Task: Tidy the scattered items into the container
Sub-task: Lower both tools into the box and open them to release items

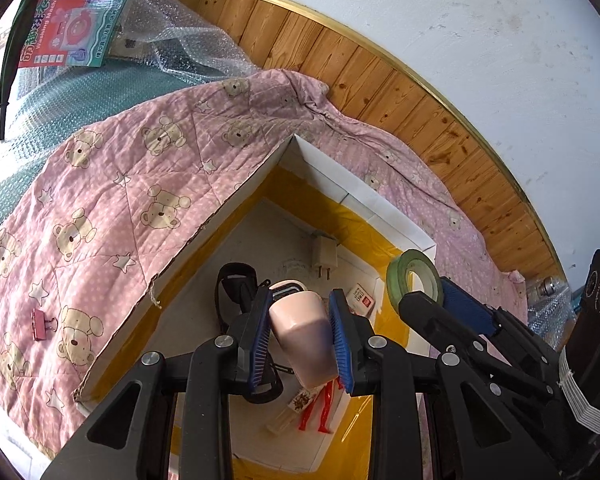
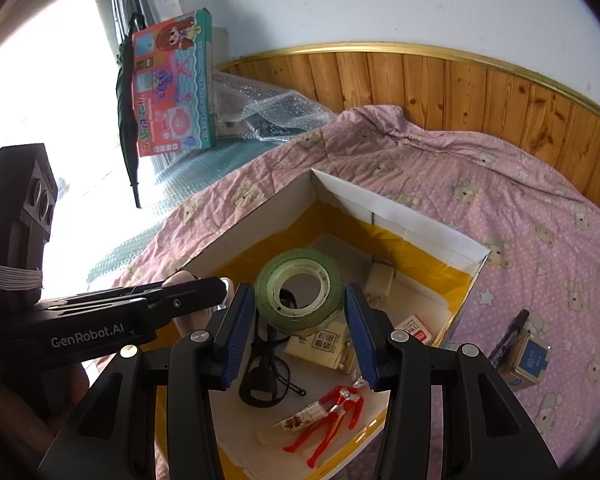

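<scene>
Surroundings: a pink quilt [image 2: 520, 216] with a bear print covers the bed; a toy box [image 2: 174, 84] and bubble wrap [image 2: 268, 108] lie at its far end by the wood-panelled wall [image 2: 480, 88]; a pink binder clip [image 1: 42, 324] lies on the quilt left of the cardboard box; a small blue-faced box [image 2: 528, 360] and a dark pen [image 2: 508, 336] lie on the quilt right of it
Container: an open cardboard box [image 2: 400, 212] with white walls and yellow tape along the inner base; it sits on the quilt under both grippers
Inside the box: black glasses [image 2: 264, 376]; a white charger plug [image 2: 378, 284]; a cream packet [image 2: 324, 346]; a red and silver figure [image 2: 332, 412]; a small tube [image 2: 296, 422] touching the figure; a small white and red packet [image 2: 414, 328]
Left gripper [image 1: 300, 336]: jaws partly closed, clamped on a pink cup [image 1: 304, 332]; the cup is tilted, held above the box floor, over the glasses
Right gripper [image 2: 300, 328]: jaws fairly wide, pressed against both sides of a green tape roll [image 2: 300, 290]; the roll hangs over the box interior, its hole facing the camera
Crowding: the two grippers sit close side by side above the box
Cup: smooth, pale pink, its base darker in shadow
</scene>
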`<state>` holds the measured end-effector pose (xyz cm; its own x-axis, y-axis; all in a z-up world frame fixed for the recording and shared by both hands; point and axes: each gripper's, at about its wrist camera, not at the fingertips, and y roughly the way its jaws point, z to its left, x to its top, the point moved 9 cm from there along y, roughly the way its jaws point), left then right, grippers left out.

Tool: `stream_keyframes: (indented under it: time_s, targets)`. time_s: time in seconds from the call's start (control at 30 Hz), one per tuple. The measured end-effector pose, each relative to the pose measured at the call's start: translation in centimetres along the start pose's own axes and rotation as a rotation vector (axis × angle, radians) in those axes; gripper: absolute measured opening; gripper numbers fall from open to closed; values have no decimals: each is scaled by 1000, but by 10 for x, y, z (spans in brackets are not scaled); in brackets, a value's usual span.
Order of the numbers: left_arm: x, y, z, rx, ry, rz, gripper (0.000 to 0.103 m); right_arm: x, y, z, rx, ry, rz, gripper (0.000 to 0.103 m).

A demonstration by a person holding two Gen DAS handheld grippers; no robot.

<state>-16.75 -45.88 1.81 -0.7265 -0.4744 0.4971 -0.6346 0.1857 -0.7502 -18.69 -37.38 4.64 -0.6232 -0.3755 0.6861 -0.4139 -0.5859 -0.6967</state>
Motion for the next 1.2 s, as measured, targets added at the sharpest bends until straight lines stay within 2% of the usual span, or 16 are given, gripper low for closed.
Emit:
stream_keyframes:
  time_s: [0.33,0.63,0.73,0.77,0.87,1.2]
  targets:
    - [39,32,-12,-6,6,8,30,-2,26,-20,-3,23,44,49]
    - [56,79,-10,-16,-28,59,30,-7,39,-29,16,36,75,49]
    - [59,92,-8,-22,-40,72,31,-9,46,-30,14,27,86,51]
    - [61,96,-7,-22,-43,72,32,-10,48,-32,4,29,86,57]
    - [65,99,-5,-21,-47,62,43,-11,50,-40,-10,49,89,61]
    - [62,81,2,-30,-68,48,44,-11,38,-55,-26,112,70,61]
